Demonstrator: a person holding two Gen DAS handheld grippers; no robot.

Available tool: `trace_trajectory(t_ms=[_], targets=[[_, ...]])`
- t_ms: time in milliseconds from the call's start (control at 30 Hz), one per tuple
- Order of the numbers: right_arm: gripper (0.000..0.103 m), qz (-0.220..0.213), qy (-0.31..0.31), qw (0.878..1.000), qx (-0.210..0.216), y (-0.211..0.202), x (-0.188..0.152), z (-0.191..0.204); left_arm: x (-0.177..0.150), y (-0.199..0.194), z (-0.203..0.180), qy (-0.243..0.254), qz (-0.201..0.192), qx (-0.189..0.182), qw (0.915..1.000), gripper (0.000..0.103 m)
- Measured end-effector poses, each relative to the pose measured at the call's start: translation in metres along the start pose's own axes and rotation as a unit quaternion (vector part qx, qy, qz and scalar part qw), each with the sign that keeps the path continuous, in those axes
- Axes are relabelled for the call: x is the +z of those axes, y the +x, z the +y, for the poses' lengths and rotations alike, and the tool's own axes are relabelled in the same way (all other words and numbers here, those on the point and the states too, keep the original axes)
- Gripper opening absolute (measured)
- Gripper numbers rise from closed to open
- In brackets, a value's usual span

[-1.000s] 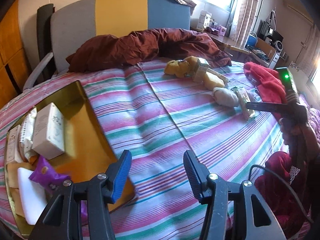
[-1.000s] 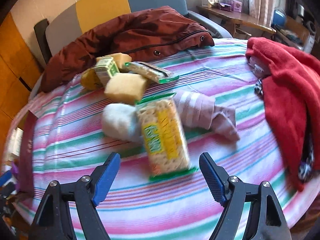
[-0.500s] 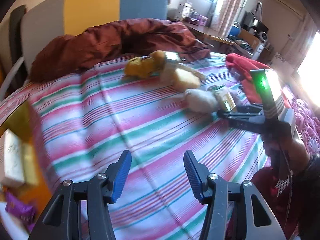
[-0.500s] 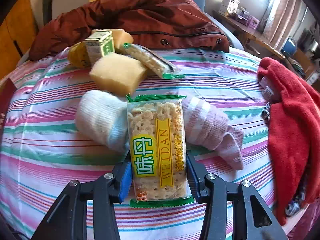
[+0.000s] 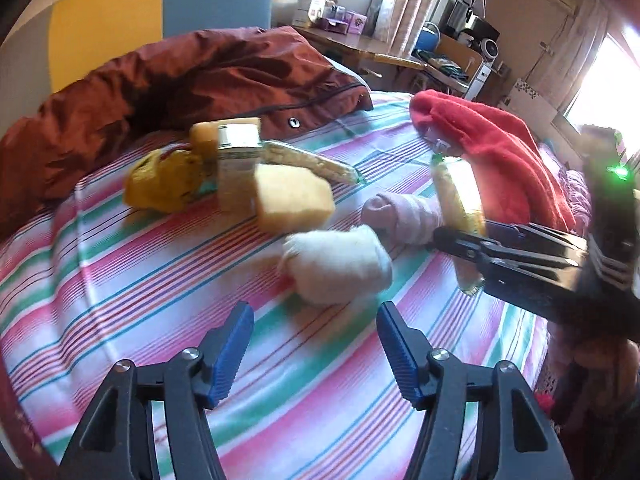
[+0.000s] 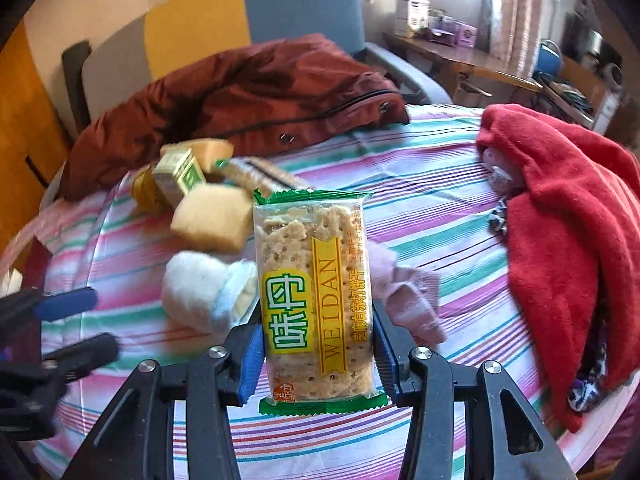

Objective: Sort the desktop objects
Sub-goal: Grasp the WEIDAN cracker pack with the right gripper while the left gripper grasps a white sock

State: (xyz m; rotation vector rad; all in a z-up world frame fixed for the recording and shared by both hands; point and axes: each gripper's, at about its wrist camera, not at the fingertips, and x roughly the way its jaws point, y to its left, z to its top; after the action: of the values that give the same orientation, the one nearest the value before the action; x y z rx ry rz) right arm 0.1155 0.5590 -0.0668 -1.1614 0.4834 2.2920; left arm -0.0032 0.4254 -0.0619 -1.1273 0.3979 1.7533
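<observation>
The cracker packet (image 6: 316,304) — clear wrap with green crimped ends and a yellow label — sits clamped between the blue pads of the right hand-held gripper (image 6: 318,354), gripped across its lower half with its long side pointing away from the camera. The gripper is tilted steeply downward over the striped bedsheet (image 6: 420,200), and from the left wrist view its black body comes in from the right edge, a green light glowing on it, with the packet held edge-on above the sheet.

Just behind the packet lie a white rolled sock (image 5: 336,264) and a pink sock (image 5: 400,216), close together on the sheet. Farther back sit a yellow sponge (image 5: 292,200), a small green-and-white carton (image 5: 236,156), a second long cracker packet (image 5: 308,162) and a yellow crumpled thing (image 5: 164,180), bunched in one cluster.

The left hand-held gripper (image 5: 314,350) points down at the sheet just short of the white sock; its jaws are opening and nothing is between them — the blue pads stand well apart over bare stripes.

A rust-brown jacket (image 6: 248,96) lies along the far side of the bed, and a red fleece garment (image 6: 568,232) is heaped at the right
</observation>
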Motion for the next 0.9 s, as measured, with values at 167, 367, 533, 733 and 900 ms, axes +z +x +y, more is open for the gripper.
trace_trajectory(t_ms=[167, 367, 533, 733, 900], targets=[[0.048, -0.009, 0.021, 1.000, -0.005, -0.006, 0.004, -0.012, 0.015, 0.019, -0.010, 0.000, 0.001, -0.008, 1.0000, 0.073], [0.048, -0.011, 0.033, 0.999, -0.003, -0.009, 0.005, -0.020, 0.027, 0.044, -0.024, 0.015, 0.011, 0.010, 0.9998, 0.082], [0.048, -0.015, 0.029, 0.999, -0.002, -0.011, 0.006, -0.018, 0.029, 0.067, -0.022, 0.022, 0.032, 0.048, 0.9981, 0.082], [0.048, -0.016, 0.015, 1.000, 0.001, -0.011, 0.006, -0.013, 0.022, 0.067, -0.010, 0.008, 0.029, 0.016, 0.9994, 0.072], [0.048, -0.023, -0.007, 1.000, 0.015, -0.013, 0.005, -0.004, 0.008, 0.053, 0.002, -0.012, 0.020, 0.024, 0.9994, 0.072]])
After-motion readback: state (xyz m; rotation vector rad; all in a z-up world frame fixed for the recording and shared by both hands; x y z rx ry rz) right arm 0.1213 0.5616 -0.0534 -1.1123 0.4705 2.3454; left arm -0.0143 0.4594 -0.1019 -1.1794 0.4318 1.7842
